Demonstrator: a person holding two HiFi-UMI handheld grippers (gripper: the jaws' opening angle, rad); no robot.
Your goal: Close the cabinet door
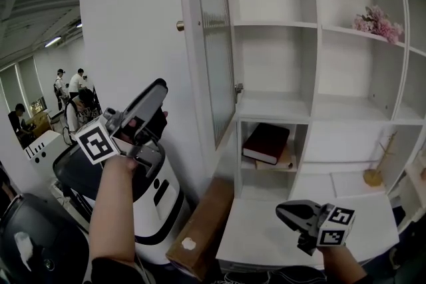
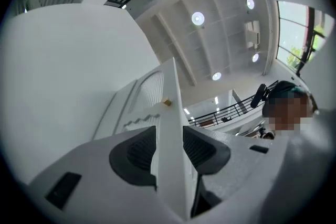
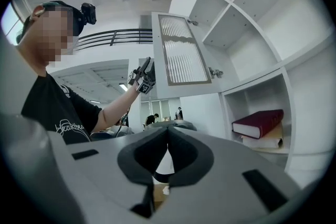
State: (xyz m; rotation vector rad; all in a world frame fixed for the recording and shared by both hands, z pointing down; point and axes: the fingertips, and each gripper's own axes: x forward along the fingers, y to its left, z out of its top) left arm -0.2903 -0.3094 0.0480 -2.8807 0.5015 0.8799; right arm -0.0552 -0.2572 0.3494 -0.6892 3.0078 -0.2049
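The white cabinet door [image 1: 214, 43] with a ribbed glass panel stands swung out from the shelving, hinged on its right side. A small brass knob [image 1: 180, 26] sits on its free edge. My left gripper [image 1: 158, 91] is raised to the left of the door, below the knob, and points up at it. In the left gripper view the door's edge [image 2: 169, 113] and knob [image 2: 166, 103] show through the gap between the open jaws, and the pads do not press on it. My right gripper [image 1: 287, 212] hangs low in front of the cabinet, shut on nothing [image 3: 167, 136].
Open white shelves hold a red book [image 1: 266, 142], pink flowers [image 1: 378, 23] and a small wooden stand [image 1: 374, 175]. A cardboard box [image 1: 200, 233] leans by the cabinet's foot next to a white and black machine [image 1: 156, 206]. Several people stand far off at the left.
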